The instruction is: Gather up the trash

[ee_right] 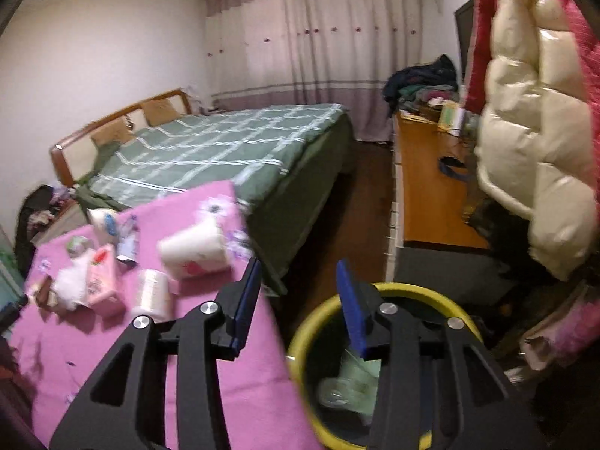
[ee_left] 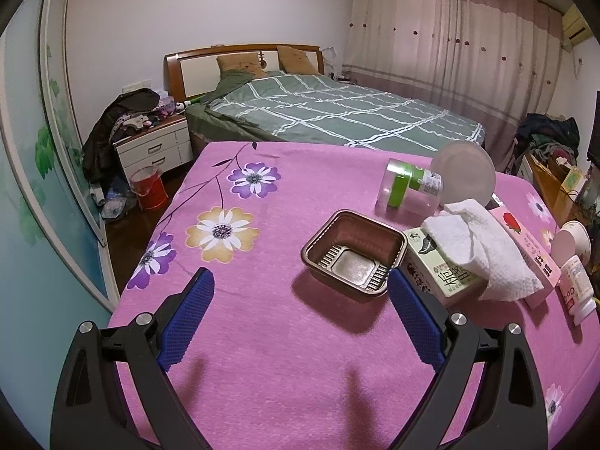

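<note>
My left gripper [ee_left: 300, 275] stands open just above the pink flowered tablecloth [ee_left: 262, 337], with nothing between its blue pads. Right in front of it sits an empty brown plastic tray [ee_left: 354, 258]. To the tray's right lie a green-white carton [ee_left: 438, 270], a white paper towel [ee_left: 483, 247], a pink box [ee_left: 532, 255], a small white bottle [ee_left: 577, 292] and a paper cup [ee_left: 572, 242]. Behind them lies a clear container [ee_left: 408, 187]. My right gripper [ee_right: 299, 263] is open and empty, off the table's right edge over a yellow-rimmed bin [ee_right: 311, 322] holding pale green trash [ee_right: 348, 382].
A bed with a green checked cover [ee_left: 337, 112] stands behind the table. A nightstand [ee_left: 153, 146] and a red bucket [ee_left: 148, 189] are at the far left. Right of the bin are a wooden desk [ee_right: 427, 195] and a cream padded jacket [ee_right: 536, 131].
</note>
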